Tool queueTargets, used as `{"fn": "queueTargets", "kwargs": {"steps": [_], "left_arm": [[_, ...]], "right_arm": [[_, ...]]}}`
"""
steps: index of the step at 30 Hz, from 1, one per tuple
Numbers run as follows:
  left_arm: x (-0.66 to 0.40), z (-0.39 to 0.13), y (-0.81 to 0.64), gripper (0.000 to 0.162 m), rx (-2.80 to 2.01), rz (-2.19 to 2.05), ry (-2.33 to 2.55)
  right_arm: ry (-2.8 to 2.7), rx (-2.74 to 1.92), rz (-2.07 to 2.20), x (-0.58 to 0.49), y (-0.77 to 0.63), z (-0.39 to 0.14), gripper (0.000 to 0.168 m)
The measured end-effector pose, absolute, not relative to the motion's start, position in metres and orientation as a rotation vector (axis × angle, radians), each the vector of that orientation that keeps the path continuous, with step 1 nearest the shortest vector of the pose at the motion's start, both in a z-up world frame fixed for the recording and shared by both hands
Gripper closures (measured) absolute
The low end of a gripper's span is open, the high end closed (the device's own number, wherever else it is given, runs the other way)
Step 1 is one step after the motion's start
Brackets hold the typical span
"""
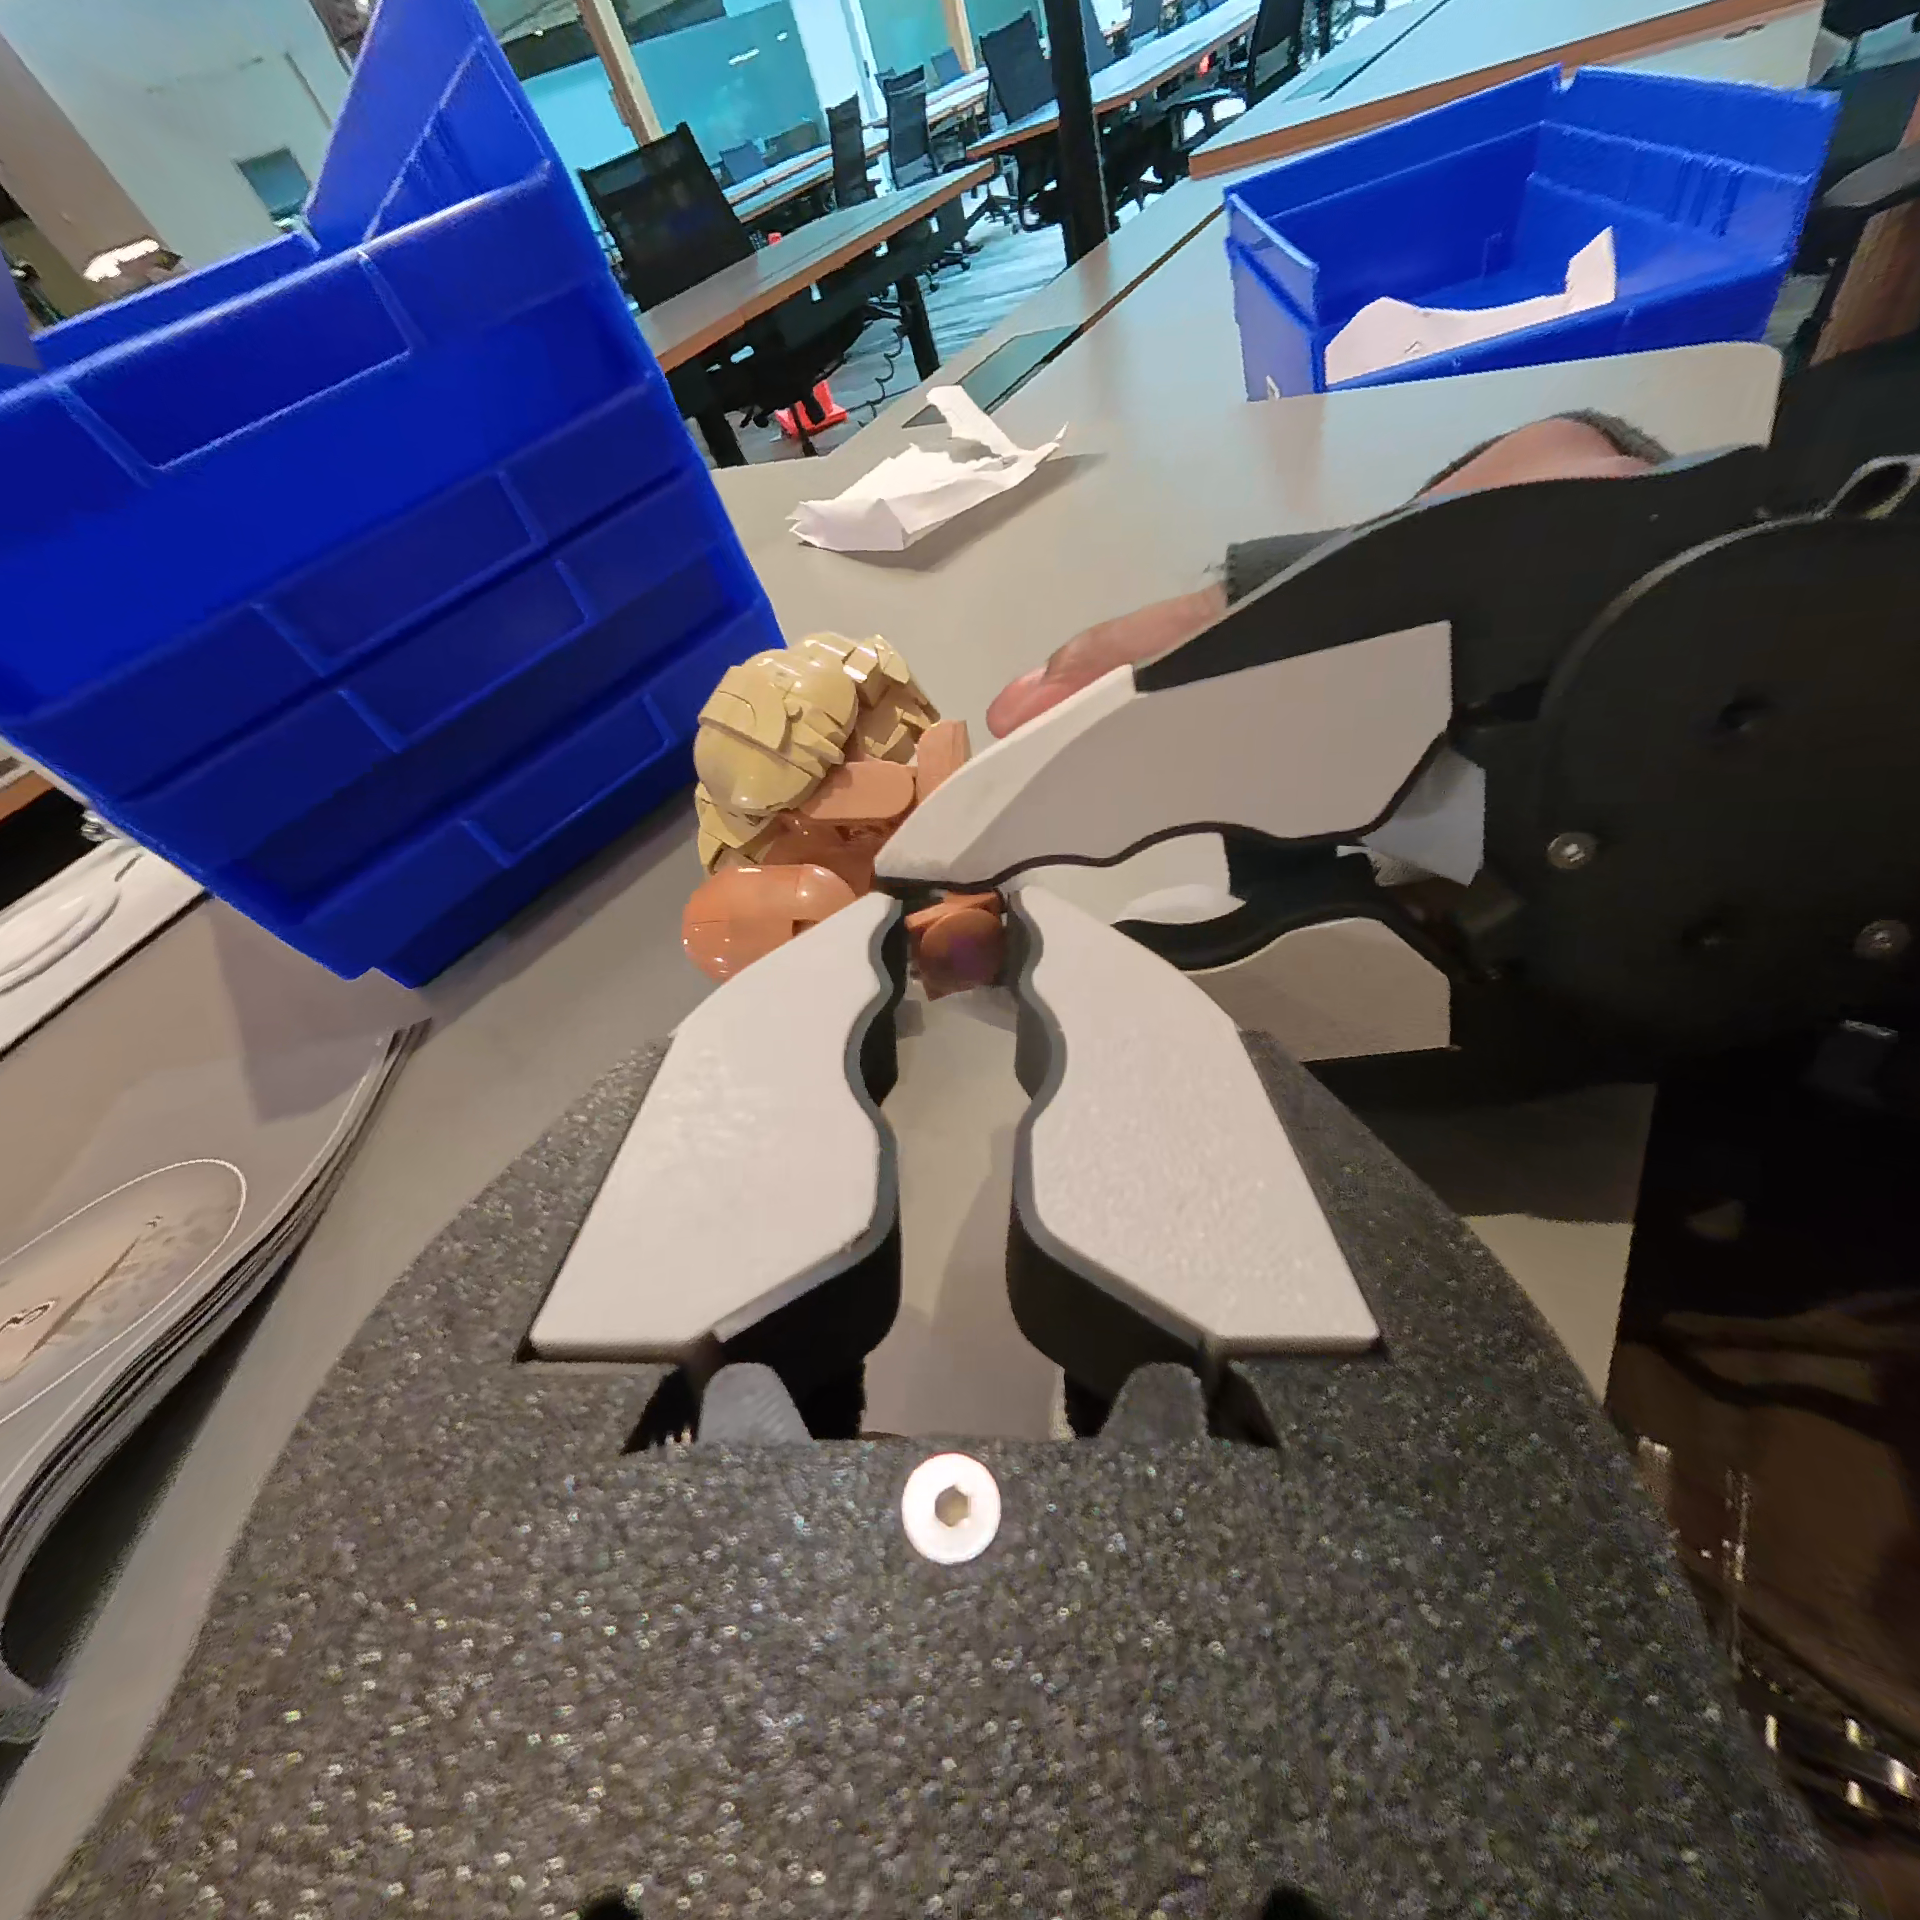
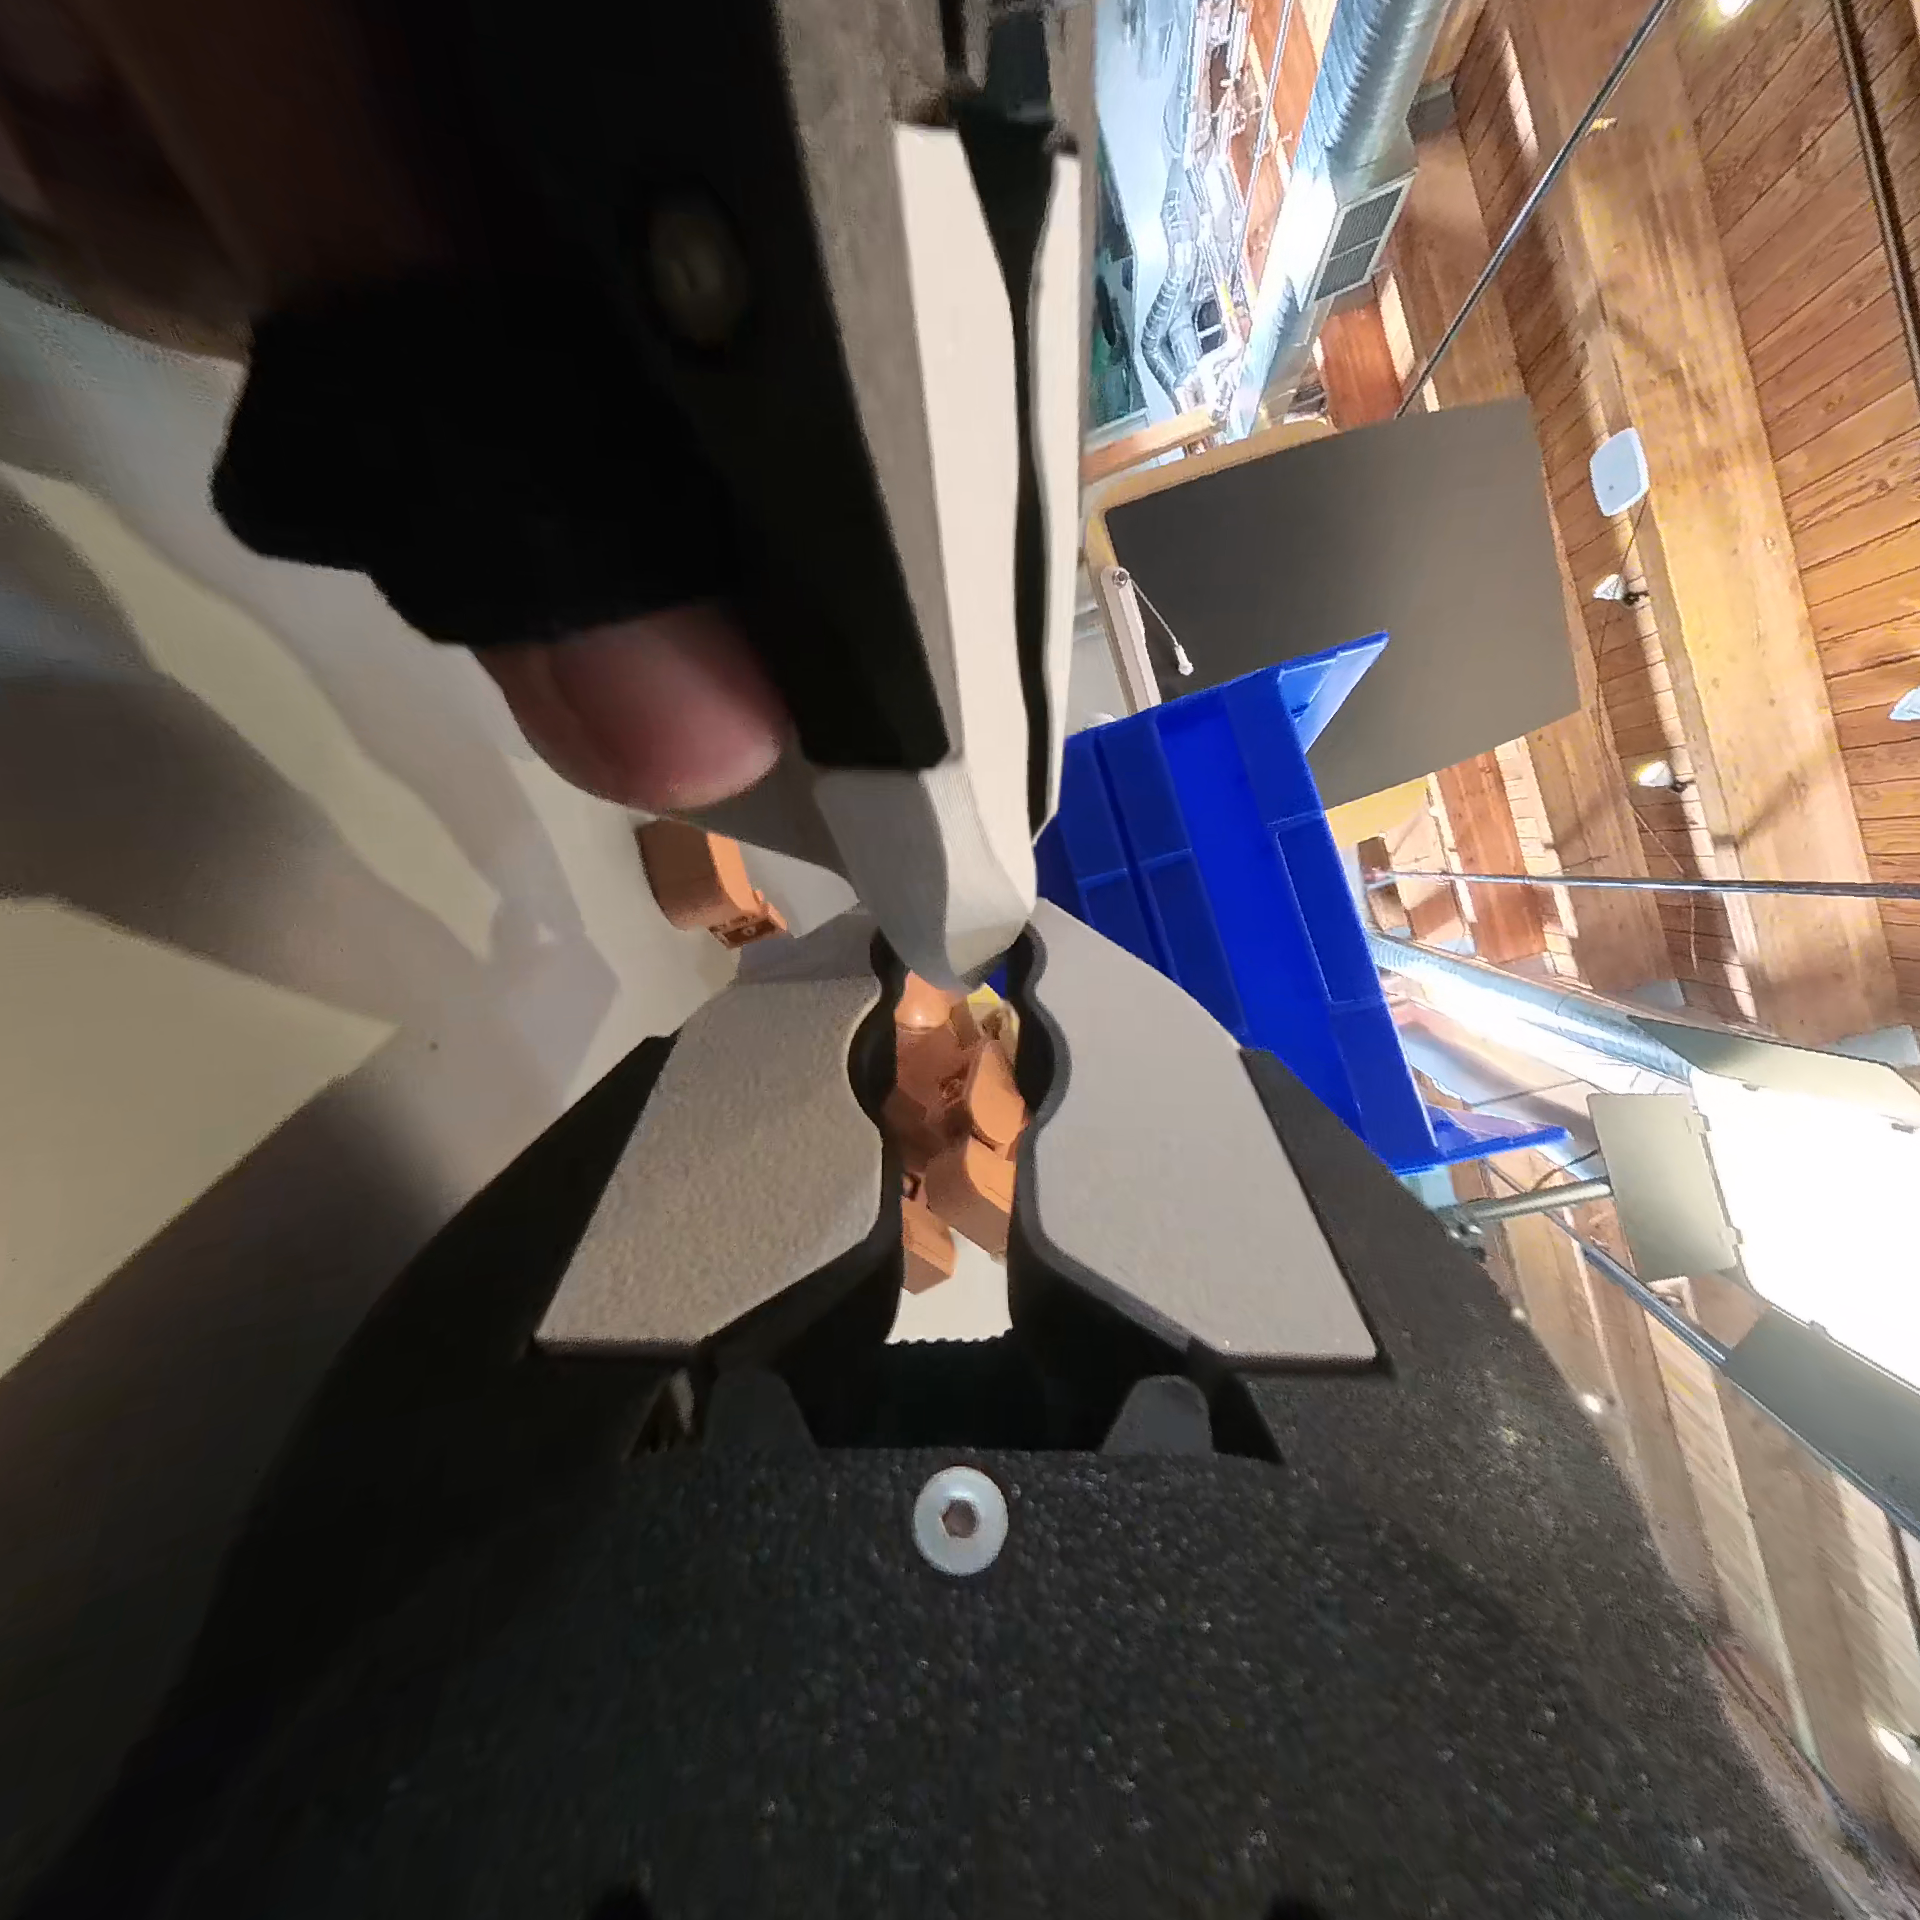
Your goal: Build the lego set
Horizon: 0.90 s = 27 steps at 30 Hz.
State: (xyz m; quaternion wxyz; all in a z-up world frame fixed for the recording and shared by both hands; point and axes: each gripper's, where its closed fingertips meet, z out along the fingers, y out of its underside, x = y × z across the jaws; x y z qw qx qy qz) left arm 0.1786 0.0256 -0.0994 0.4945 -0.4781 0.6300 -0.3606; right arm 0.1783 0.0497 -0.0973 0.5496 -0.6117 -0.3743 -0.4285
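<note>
In the left wrist view, the left tongs [image 1: 954, 914] are closed on a brown piece at the near end of the lego figure [image 1: 821, 800]. The figure's long axis runs away from the camera and slightly leftward, ending in a tan, scaled lump at its far end. It sits just over the grey surface [image 1: 1195, 478]. The right tongs [image 1: 904, 868] come in from the right, held by a gloved hand [image 1: 1101, 649], their tips meeting the same brown piece from above; whether they pinch it is unclear here. In the right wrist view, a brown jointed part lies lengthwise between the right tongs' fingers [image 2: 727, 1164], which are closed around it. A booklet [image 1: 156, 1268] lies at the left. Farther off stands a blue bin [image 1: 343, 582], then crumpled paper [image 1: 925, 478], then a second blue bin [image 1: 1507, 229].
</note>
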Motion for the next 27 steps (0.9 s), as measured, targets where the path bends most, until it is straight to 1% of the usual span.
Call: {"fn": "queueTargets", "kwargs": {"steps": [3,8,16,17,19,22,23,27], "left_arm": [[0.176,-0.098,0.022,0.144,-1.171,-0.99,1.579],[0.166,-0.09,0.006,0.144,-1.158,-1.301,1.692],[0.159,-0.082,-0.01,0.145,-1.13,-1.575,1.767],[0.159,-0.083,-0.01,0.145,-1.139,-1.579,1.768],[0.161,-0.086,-0.008,0.144,-1.158,-1.542,1.761],[0.166,-0.087,0.005,0.128,-1.187,-1.421,1.704],[0.167,-0.087,0.007,0.126,-1.194,-1.398,1.685],[0.166,-0.084,0.016,0.127,-1.175,-1.226,1.619]], "right_arm": [[-0.888,-1.429,-0.957,0.175,0.048,-0.096,0.15],[-0.911,-1.337,-0.938,0.164,0.043,-0.087,0.147],[-0.912,-1.237,-0.919,0.153,0.035,-0.075,0.147],[-0.907,-1.241,-0.924,0.155,0.035,-0.075,0.151],[-0.909,-1.259,-0.935,0.157,0.036,-0.076,0.152],[-0.895,-1.289,-0.96,0.162,0.039,-0.078,0.152],[-0.885,-1.3,-0.967,0.164,0.04,-0.078,0.152],[-0.835,-1.353,-0.997,0.176,0.043,-0.078,0.152]]}}
